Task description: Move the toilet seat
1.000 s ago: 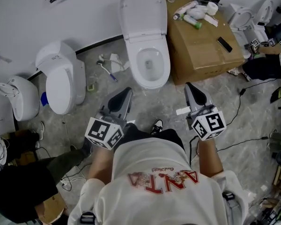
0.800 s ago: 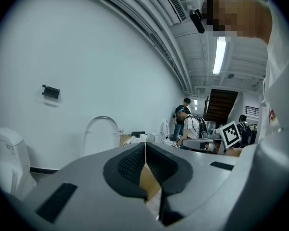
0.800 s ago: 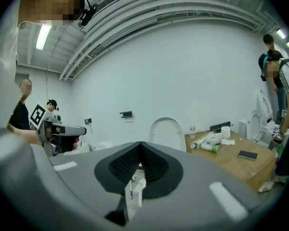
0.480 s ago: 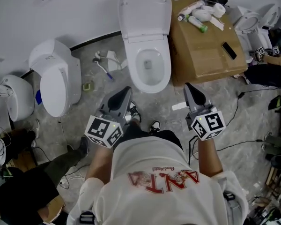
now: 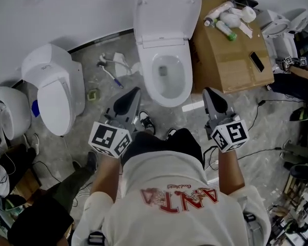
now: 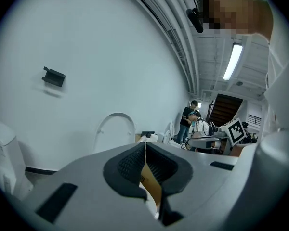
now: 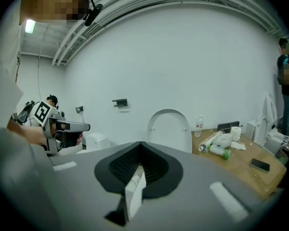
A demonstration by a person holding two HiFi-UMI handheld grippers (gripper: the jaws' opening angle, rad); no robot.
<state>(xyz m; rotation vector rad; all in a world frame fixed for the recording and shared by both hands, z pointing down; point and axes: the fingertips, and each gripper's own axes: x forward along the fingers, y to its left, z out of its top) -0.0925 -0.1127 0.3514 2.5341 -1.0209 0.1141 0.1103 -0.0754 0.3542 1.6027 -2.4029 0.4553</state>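
left gripper (image 5: 130, 93) and right gripper (image 5: 210, 93) had jaws pressed together, empty. toilet seat (image 5: 167, 10) stood raised at top centre, above both.

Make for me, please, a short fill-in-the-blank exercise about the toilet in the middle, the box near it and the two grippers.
1. The lid of the middle toilet is ____ and leans toward the wall, so the bowl is uncovered.
2. The jaws of the left gripper and the right gripper are both ____, and neither gripper touches the toilet.
3. In the head view, the cardboard box stands on the ____ side of the middle toilet.

Missing words: raised; shut; right
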